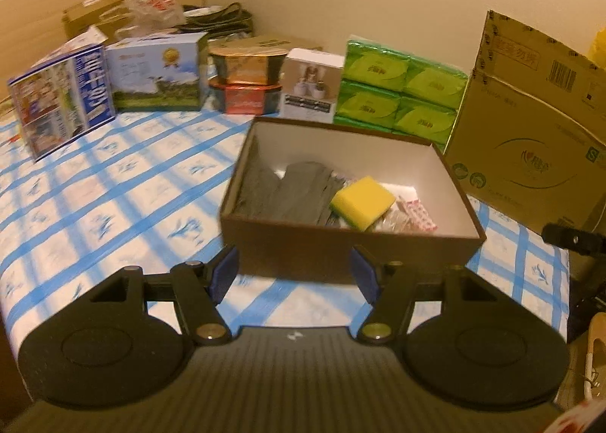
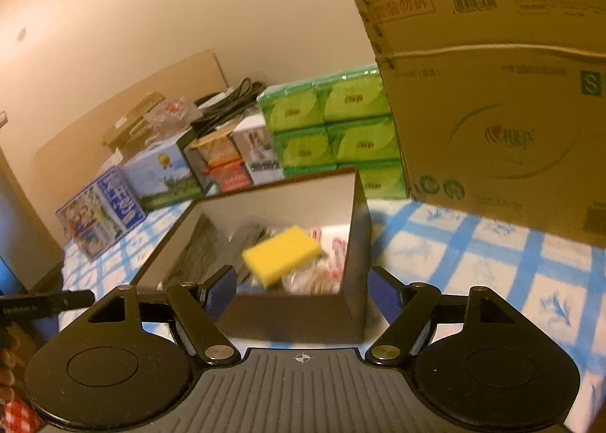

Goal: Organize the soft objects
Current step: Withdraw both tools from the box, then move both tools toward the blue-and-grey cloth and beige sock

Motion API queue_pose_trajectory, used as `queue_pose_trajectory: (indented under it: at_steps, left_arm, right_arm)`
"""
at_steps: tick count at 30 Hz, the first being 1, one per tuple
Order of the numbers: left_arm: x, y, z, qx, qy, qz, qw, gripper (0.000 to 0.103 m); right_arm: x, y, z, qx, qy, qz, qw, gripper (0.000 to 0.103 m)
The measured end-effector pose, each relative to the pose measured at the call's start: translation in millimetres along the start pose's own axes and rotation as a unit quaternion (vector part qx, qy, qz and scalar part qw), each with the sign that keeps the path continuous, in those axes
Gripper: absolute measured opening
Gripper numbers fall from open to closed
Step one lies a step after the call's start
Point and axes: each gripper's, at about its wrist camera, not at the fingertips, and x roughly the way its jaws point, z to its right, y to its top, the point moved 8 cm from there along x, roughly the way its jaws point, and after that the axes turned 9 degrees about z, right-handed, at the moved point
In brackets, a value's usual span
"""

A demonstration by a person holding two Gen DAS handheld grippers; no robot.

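A: so where's the soft stuff? I see a yellow sponge [image 1: 363,202] inside the open brown box [image 1: 352,243], lying on grey cloth [image 1: 288,190] next to some small wrapped packets [image 1: 411,215].

B: yep, box sits on the blue-checked sheet [image 1: 113,198]. Left gripper [image 1: 293,274] and right gripper [image 2: 303,291] both have jaws wide, nothing in them, just short of the box. Green tissue packs [image 1: 397,92] and a big cardboard carton [image 1: 530,137] behind.
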Motion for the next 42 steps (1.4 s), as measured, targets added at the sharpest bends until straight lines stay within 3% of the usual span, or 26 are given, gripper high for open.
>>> queue_pose_trajectory:
  at_steps: [10,23,32,42]
  left_arm:
    - [-84.8,-38.4,-24.7,-0.03,0.03,-0.01,0.999,0.062]
    - [-160.3,-91.3,-4.9,-0.044,0.034,-0.021,0.9982,0.062]
    - [-192.0,-127.8,17.7,-0.035,0.025,-0.04,0.9983,0.062]
    - [-195.3,-153.6,33.6,-0.032,0.011,-0.058,0.9977,0.062]
  right_arm:
    - [-68.4,-50.9,-23.0,-0.011,0.014,-0.034,0.999,0.076]
    - [-137.6,-95.2,-44.4,-0.032,0.029,-0.054,0.998,0.076]
    - [-173.5,-114.7,-54.9,-0.052,0.04,-0.053,0.996,0.076]
    - [-181.9,-137.7,-63.5,-0.068,0.048,-0.067,0.994,0.076]
